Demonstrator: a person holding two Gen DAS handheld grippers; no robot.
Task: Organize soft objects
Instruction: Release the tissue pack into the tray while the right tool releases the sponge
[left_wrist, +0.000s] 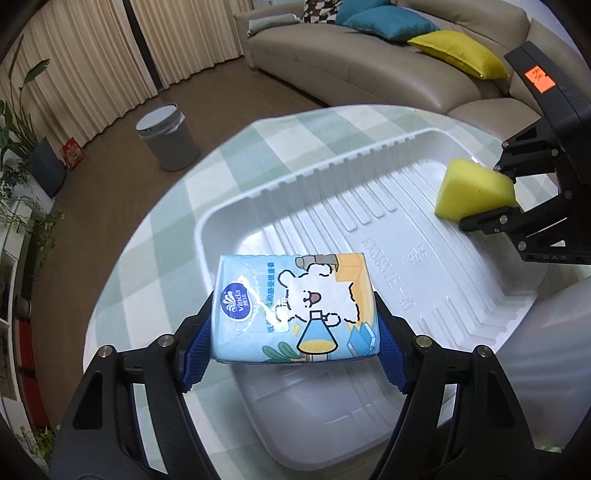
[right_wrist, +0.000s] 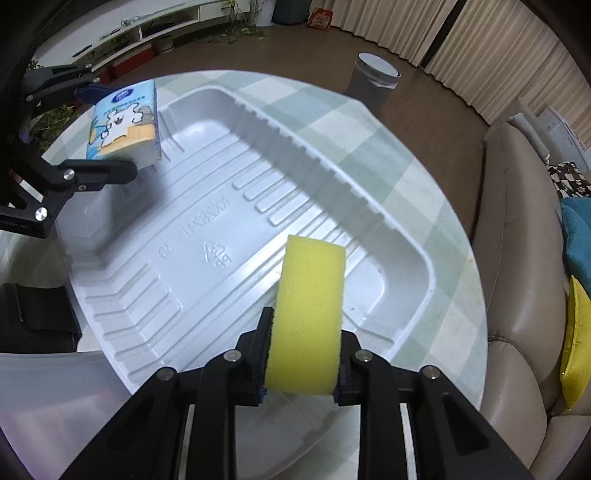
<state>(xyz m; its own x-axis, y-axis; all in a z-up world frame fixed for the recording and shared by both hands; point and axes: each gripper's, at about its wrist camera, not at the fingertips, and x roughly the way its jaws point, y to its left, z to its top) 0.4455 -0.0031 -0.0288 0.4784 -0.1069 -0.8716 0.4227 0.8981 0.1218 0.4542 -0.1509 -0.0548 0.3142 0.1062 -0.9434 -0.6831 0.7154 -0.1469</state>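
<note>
A: What has the left claw (left_wrist: 295, 325) got?

B: It is clamped on a tissue pack (left_wrist: 293, 306), pale blue with a cartoon bear and a Vinda logo. The blue pads (left_wrist: 195, 347) press on both short sides, and the pack hangs above the near end of the white tray (left_wrist: 332, 166), not touching it.

A: And the right claw (right_wrist: 301, 373)?

B: Closed around a yellow sponge (right_wrist: 308, 314), squeezed at its lower end, with the rest standing up and forward past the fingertips. The sponge is held over the other end of the tray; I cannot tell if it touches the floor of it.

A: So the two are well apart?

B: Yes, at opposite ends. From the right wrist view the pack (right_wrist: 125, 122) sits at the far left corner of the tray (right_wrist: 406, 221).

A: What carries the tray?

B: A round bench (left_wrist: 155, 258) with a green and white checked cover. Beyond it stand a grey bin (left_wrist: 168, 136) on the wooden floor, and a beige sofa (left_wrist: 332, 66) with blue cushions and a yellow cushion (left_wrist: 458, 51).
</note>
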